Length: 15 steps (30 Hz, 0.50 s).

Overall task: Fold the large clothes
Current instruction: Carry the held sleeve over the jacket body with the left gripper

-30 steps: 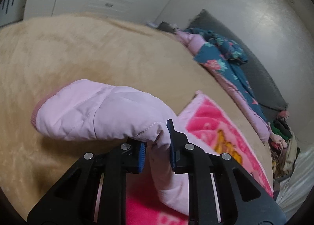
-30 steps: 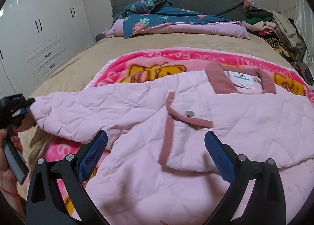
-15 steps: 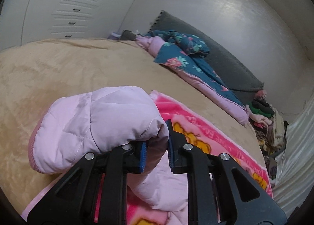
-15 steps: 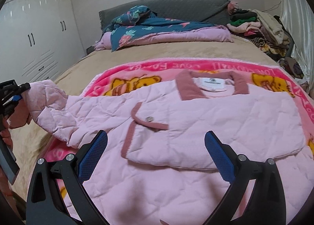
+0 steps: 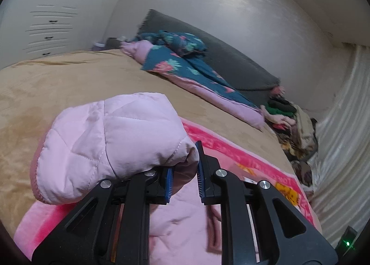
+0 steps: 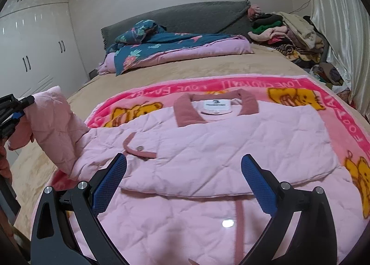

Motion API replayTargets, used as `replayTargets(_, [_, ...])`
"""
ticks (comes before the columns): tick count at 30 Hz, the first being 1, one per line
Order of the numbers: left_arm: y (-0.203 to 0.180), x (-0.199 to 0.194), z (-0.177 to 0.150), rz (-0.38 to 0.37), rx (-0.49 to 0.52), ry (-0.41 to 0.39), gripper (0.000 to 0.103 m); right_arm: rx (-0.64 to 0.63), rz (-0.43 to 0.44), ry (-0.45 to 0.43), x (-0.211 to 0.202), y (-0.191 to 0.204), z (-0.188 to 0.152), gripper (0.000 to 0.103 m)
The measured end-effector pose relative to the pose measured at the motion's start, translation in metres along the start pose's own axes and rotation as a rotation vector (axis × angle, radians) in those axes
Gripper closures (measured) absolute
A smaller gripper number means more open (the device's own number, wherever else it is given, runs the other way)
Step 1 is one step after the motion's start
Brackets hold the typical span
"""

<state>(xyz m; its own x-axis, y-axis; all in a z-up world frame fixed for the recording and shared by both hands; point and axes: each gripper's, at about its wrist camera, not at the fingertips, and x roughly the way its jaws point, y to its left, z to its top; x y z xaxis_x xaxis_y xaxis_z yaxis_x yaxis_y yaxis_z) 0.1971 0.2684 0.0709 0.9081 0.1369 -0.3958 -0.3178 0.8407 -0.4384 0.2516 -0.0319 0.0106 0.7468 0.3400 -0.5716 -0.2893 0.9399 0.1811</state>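
Left gripper [image 5: 184,173]: clamped on pink quilted jacket [image 6: 208,149] sleeve [image 5: 111,140], cuff hiding one pad. Right gripper [image 6: 183,184]: agape, empty, above jacket; hem cut off.

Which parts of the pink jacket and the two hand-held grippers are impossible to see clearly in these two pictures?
- Sleeve cuff, left wrist view: bunched over the left hand-held gripper, so the pinched spot is hidden.
- Pink jacket hem, right wrist view: cut off by the bottom edge, behind the open right hand-held gripper.
- Collar label, right wrist view: print too small to read.
- Left hand-held gripper, right wrist view: cut by the left edge.
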Motion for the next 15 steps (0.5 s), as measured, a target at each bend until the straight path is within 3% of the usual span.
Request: replayTargets(15, [-0.064, 0.005, -0.026, -0.120, 0.149, 0.008, 0.094, 0.048, -0.059, -0.019, -0.016, -0.048, 0.001, 0.004])
